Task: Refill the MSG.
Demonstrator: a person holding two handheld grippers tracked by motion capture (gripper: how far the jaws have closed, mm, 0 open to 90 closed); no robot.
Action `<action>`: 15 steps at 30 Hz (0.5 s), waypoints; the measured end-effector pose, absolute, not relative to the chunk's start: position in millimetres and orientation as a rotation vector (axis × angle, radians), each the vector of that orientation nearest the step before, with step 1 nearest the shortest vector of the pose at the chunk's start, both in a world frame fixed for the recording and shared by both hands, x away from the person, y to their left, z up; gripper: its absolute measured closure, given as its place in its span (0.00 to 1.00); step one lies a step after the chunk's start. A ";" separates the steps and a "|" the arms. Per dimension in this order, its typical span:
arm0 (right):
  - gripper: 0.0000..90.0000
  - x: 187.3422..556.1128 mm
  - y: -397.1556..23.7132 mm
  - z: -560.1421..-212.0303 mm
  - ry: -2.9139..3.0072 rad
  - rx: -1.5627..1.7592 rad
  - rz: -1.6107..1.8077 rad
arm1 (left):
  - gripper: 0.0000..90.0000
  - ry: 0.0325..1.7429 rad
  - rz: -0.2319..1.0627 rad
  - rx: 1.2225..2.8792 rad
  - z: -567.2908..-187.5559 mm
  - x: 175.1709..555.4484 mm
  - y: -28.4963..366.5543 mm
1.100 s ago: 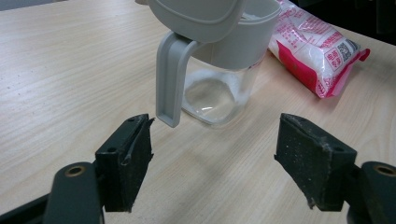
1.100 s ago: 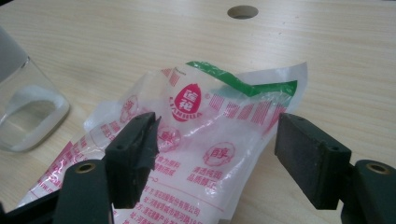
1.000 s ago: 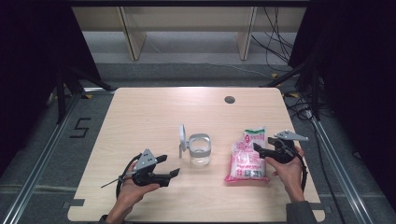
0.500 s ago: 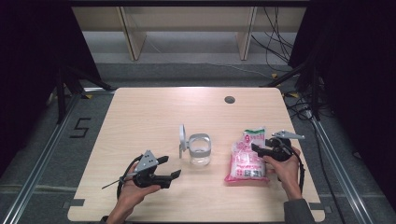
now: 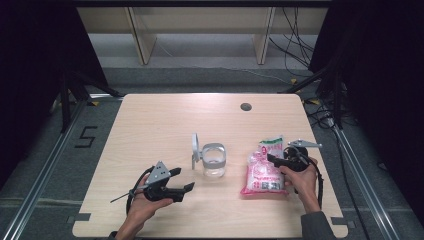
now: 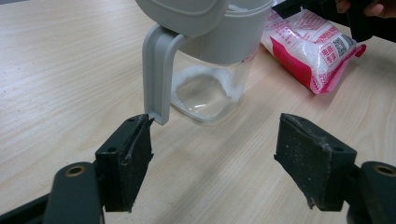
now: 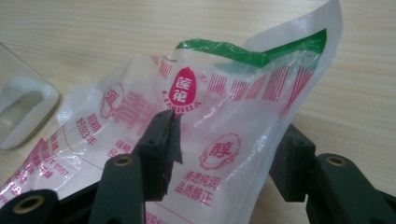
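A clear jar (image 5: 214, 160) with a grey hinged lid (image 5: 195, 150) standing open sits at the middle of the table. To its right lies a pink-and-white bag of white grains (image 5: 262, 175). My right gripper (image 5: 273, 160) reaches over the bag's upper part. In the right gripper view the film (image 7: 224, 93) rises between the jaws of the right gripper (image 7: 229, 140), which have just been closing around it and still stand apart. My left gripper (image 5: 182, 180) rests low at the front left, open and empty. In the left gripper view, the left gripper (image 6: 215, 140) faces the jar (image 6: 210, 84), with the bag (image 6: 313, 51) behind it.
The wooden table (image 5: 160, 125) has a dark round hole (image 5: 245, 106) near its far right edge. Beyond the table stand pale shelf legs (image 5: 139, 40) and loose cables (image 5: 295, 30) on the floor. A metal rail (image 5: 45, 170) runs along the left side.
The right gripper has edged in toward the bag and its jaws have narrowed around the bag's upper part. The left gripper, the jar and the bag stay where they were.
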State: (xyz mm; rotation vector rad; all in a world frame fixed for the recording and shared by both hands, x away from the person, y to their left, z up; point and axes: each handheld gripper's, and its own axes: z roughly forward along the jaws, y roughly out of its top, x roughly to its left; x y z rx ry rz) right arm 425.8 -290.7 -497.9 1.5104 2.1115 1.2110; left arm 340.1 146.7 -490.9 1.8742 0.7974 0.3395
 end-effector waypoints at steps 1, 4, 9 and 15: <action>0.54 427.5 -292.6 -498.3 2.125 1.487 1.219 | 0.29 0.796 0.340 1.875 -490.9 340.1 146.7; 0.56 429.7 -292.7 -499.9 2.121 1.490 1.216 | 0.29 0.785 0.347 1.877 -491.1 340.6 146.0; 0.62 430.9 -292.5 -500.2 2.127 1.521 1.214 | 0.29 0.796 0.337 1.867 -490.9 339.9 145.3; 0.71 432.1 -294.9 -501.9 2.125 1.550 1.225 | 0.29 0.785 0.351 1.884 -490.6 340.5 146.2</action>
